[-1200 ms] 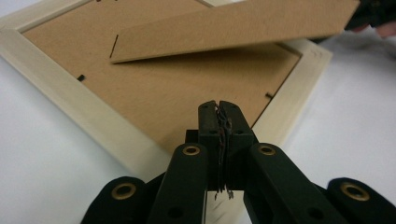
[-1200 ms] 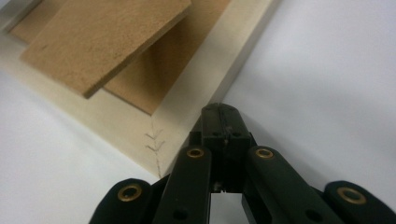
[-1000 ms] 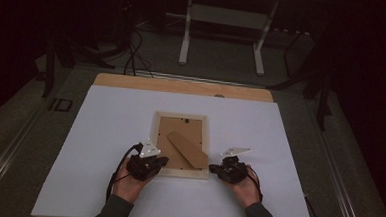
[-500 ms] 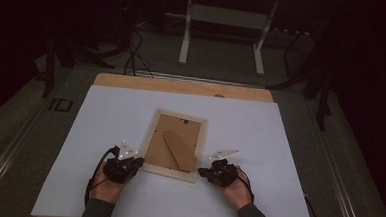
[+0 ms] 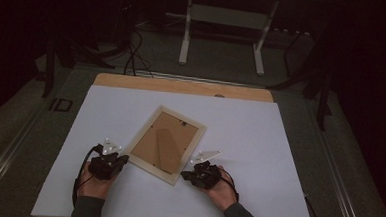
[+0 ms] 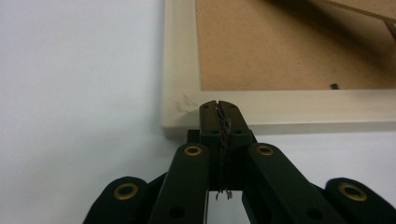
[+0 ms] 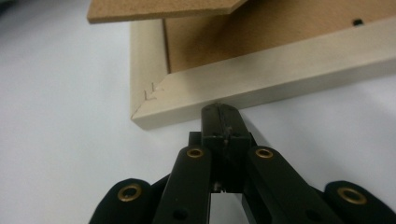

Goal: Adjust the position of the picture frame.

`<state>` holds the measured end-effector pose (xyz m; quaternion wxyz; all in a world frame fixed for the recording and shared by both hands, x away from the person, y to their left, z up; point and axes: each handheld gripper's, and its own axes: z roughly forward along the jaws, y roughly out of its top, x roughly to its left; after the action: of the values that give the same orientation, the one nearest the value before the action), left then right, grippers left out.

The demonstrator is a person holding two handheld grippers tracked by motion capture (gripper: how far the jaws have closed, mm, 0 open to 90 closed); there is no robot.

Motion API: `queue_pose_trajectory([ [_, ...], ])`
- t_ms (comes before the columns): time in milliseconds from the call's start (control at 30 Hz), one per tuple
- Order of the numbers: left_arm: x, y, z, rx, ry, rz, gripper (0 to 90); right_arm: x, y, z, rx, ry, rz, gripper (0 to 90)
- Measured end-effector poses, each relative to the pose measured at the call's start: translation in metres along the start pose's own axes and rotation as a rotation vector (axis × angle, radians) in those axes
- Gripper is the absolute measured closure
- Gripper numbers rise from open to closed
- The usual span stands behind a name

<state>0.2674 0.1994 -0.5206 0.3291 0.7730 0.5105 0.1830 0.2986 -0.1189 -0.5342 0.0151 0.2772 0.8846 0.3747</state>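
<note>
A pale wooden picture frame [image 5: 167,143] is lying face down and turned at an angle on a white sheet-covered table [image 5: 259,142], its brown fibreboard backing facing up and a brown easel stand [image 5: 168,150] resting along that backing. The frame is sitting in the near half of the surface, roughly midway between the left and right edges. At the left, a person's hand is holding the black two-jaw left gripper [image 5: 120,160] just beside the frame's near-left corner; in the left gripper view the jaws are pressed fully together with nothing between them, their tips [image 6: 219,107] lying over the pale frame rail close to the corner. At the right, the other hand is holding the black right gripper [image 5: 186,175] just beside the frame's nearest corner; in the right gripper view its jaws [image 7: 220,113] are likewise closed and empty, their tips sitting against the outer side of the frame rail near a mitred corner, while the stand's edge [image 7: 159,10] is rising slightly above the backing.
</note>
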Motion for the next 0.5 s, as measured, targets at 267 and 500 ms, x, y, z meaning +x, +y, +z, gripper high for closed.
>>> queue_pose_trajectory([
  [267,0.006,-0.002,0.003,0.018,0.015,-0.035,90.0,0.014,0.014,0.017,0.009,0.040,-0.056,90.0],
  [500,0.008,-0.002,0.005,0.015,0.011,-0.039,89.9,-0.010,0.025,0.002,-0.047,-0.038,-0.027,90.0],
])
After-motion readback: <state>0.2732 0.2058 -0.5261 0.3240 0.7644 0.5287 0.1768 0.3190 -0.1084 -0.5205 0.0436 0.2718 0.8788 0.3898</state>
